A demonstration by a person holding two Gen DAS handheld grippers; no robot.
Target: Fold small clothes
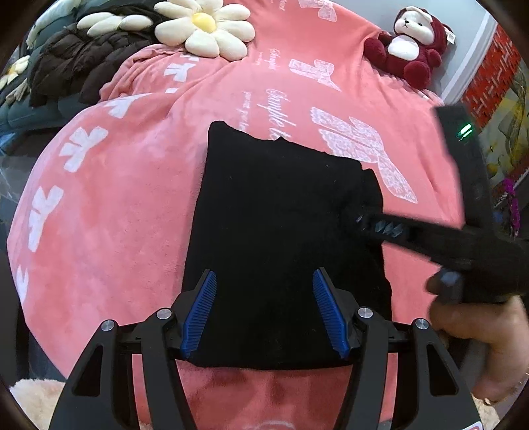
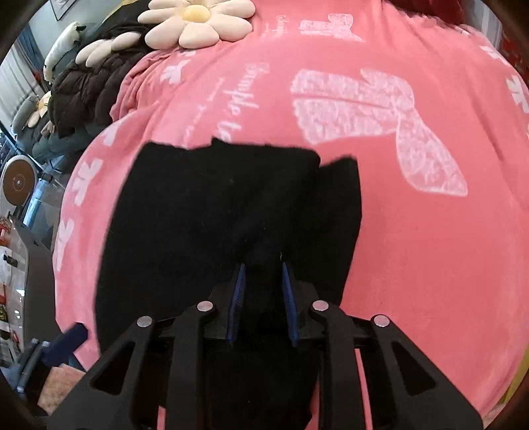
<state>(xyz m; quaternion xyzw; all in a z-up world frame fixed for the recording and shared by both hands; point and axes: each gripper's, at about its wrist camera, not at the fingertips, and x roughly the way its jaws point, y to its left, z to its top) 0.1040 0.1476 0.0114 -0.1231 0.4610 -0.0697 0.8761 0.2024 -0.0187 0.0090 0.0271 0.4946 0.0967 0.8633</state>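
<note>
Left gripper [image 1: 264, 284] jaws gape over the black garment [image 1: 277, 225]; right gripper [image 2: 263, 268] pinches its fold, edges lost in blackness.

Right gripper [image 2: 263, 269] pinching black garment [image 2: 205, 215] on pink blanket [image 2: 413, 264].

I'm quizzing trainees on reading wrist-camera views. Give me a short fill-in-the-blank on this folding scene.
1. The black garment lies on a ____ blanket.
2. The left gripper is ____, nothing pinched between its blue pads.
3. The right gripper is shut on a fold of the ____ garment.
4. The yellow-centred cushion is shaped like a ____.

Missing words: pink; open; black; flower
</note>
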